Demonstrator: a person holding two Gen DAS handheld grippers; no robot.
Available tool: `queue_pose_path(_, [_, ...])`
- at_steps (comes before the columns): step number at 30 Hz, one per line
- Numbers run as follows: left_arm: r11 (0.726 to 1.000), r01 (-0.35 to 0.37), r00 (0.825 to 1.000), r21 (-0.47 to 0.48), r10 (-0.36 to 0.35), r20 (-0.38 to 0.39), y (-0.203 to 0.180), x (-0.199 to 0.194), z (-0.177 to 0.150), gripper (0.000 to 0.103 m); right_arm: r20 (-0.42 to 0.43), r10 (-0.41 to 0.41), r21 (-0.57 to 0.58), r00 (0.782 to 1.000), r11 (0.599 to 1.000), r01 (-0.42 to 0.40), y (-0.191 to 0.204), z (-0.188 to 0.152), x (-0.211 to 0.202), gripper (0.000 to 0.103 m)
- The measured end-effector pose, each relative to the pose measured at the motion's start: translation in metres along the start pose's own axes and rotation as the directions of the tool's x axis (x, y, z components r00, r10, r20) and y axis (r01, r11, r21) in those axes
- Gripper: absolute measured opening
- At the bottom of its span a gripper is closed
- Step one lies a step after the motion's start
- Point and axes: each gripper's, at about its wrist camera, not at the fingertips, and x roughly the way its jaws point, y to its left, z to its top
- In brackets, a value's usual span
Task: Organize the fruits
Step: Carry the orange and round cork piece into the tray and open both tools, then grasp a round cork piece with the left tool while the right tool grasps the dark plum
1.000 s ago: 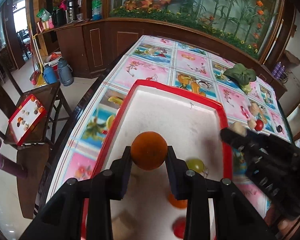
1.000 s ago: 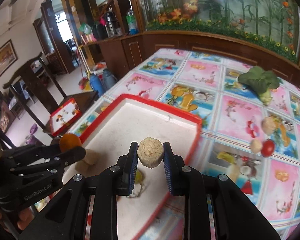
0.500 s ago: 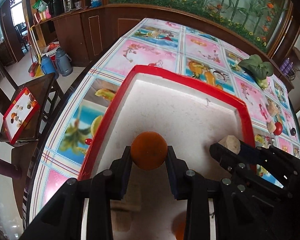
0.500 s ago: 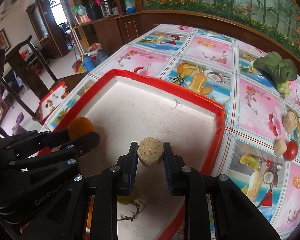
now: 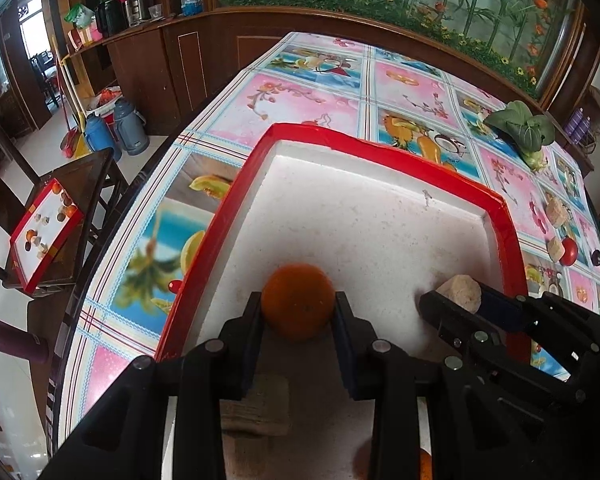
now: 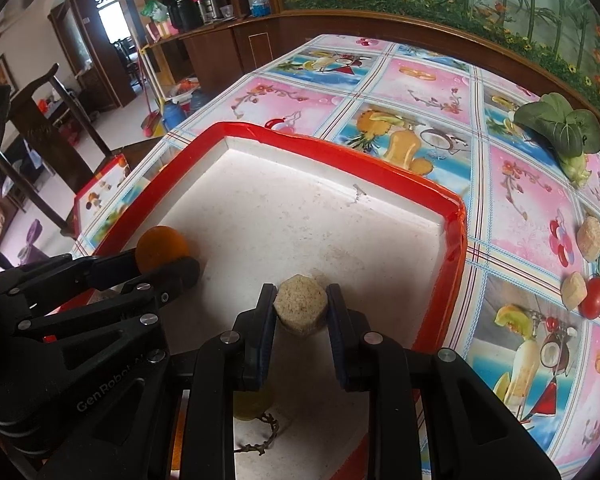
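Note:
My left gripper [image 5: 298, 312] is shut on an orange [image 5: 298, 306], held low over the white floor of the red-rimmed tray [image 5: 380, 148]. The same orange [image 6: 161, 248] shows at the left of the right wrist view. My right gripper [image 6: 300, 310] is shut on a tan hexagonal piece [image 6: 300, 309], also low over the tray [image 6: 340, 152] near its right wall. That piece [image 5: 460, 294] shows at the right of the left wrist view. A tan block [image 5: 260, 404], an orange fruit [image 5: 425, 464] and a green fruit with a stem [image 6: 254, 402] lie in the tray under the grippers.
On the fruit-print tablecloth right of the tray lie tan pieces [image 6: 590, 237], a tomato [image 6: 596, 297], a dark plum [image 5: 596, 258] and a leafy green vegetable [image 6: 560, 128]. A chair left of the table bears a second small red tray [image 5: 40, 232]. Flasks [image 5: 130, 128] stand on the floor.
Both grippers have come down closer to the tray floor, each keeping its grip. The right gripper now sits further inside the tray, nearer the left one.

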Motion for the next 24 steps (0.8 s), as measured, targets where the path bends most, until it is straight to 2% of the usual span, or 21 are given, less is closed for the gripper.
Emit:
queue_pose_path(4, [1.0, -0.006, 1.0, 0.009, 0.006, 0.002, -0.001, -0.001, -0.002, 0.038, -0.01, -0.026, 0.002, 1.0, 1.0, 0.027, -0.001, -0.001, -0.001, 0.031])
queue_pose_path(6, [1.0, -0.019, 1.0, 0.015, 0.019, 0.006, -0.001, -0.002, -0.004, 0.048, -0.013, -0.031, 0.011, 0.999, 0.999, 0.031, -0.002, -0.002, -0.002, 0.032])
queue_pose_path(14, [0.997, -0.055, 0.998, 0.05, 0.053, 0.045, -0.01, -0.019, -0.01, 0.064, 0.009, -0.03, 0.04, 1.0, 0.999, 0.03, -0.007, -0.014, -0.024, 0.032])
queue_pose_path(24, [0.993, -0.095, 0.991, 0.064, 0.089, 0.096, -0.044, -0.054, -0.024, 0.067, 0.058, 0.017, 0.084, 0.998, 0.996, -0.021, -0.028, -0.04, -0.068, 0.033])
